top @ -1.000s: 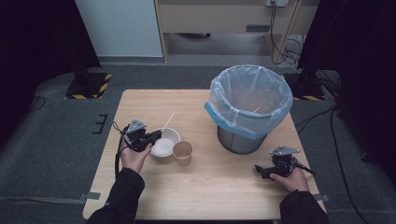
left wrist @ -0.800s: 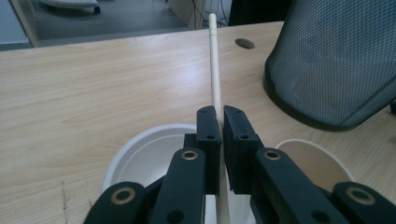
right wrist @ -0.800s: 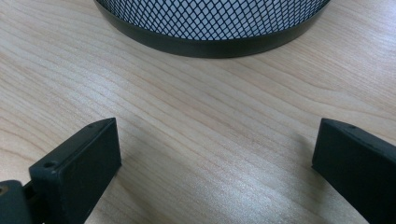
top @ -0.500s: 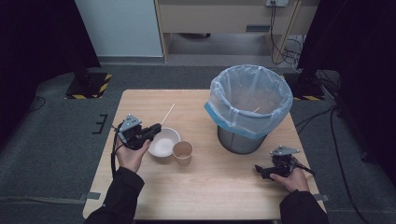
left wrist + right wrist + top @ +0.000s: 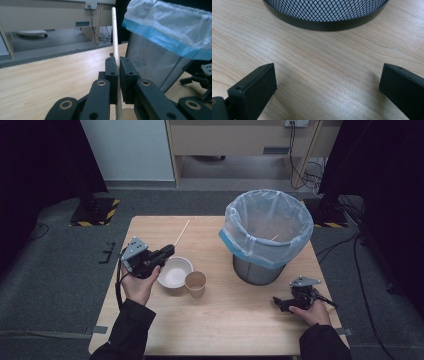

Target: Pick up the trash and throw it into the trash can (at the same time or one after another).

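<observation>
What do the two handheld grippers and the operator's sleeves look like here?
Both are black two-jaw units. The left gripper and the right gripper each carry a grey three-cornered plate on top and trail a black cable. Up close, the left one's linkage arms show brass-coloured pivot rings and its flat rectangular pads have small screw holes. The sleeves are dark, reaching the wrists.

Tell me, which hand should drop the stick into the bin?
Left, probably. The left gripper already pinches the wooden stick, near the lined bin. The right gripper rests on the table, its jaws wide apart and holding nothing.
</observation>
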Demonstrator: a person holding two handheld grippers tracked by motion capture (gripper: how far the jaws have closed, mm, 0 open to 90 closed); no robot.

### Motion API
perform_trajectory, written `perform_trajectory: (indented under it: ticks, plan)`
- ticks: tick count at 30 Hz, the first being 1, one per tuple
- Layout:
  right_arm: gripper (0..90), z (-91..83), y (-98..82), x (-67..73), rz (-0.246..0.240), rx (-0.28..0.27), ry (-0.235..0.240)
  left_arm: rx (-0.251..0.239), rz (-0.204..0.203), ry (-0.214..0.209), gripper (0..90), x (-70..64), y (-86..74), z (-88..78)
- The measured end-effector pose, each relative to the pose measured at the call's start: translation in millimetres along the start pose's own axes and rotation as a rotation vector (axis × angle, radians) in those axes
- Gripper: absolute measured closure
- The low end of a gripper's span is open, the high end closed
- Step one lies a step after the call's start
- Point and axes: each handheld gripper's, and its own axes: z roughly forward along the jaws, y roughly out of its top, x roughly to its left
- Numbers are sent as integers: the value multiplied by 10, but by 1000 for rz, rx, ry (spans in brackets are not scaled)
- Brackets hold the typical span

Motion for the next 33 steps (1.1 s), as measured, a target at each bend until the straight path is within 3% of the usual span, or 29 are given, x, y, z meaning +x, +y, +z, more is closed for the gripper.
perform_trajectory:
  ticks: [6,14,25,33]
  plan:
    - [14,0,0,0,0,0,0,-50,-1,-14,854,-48,135,-47]
    - [14,0,0,0,0,0,0,-88,26,-35,854,-166,348,-14]
    - [14,0,0,0,0,0,0,-131,77,-80,854,-412,676,114]
    - [14,0,0,0,0,0,0,-157,93,-111,854,-557,852,224]
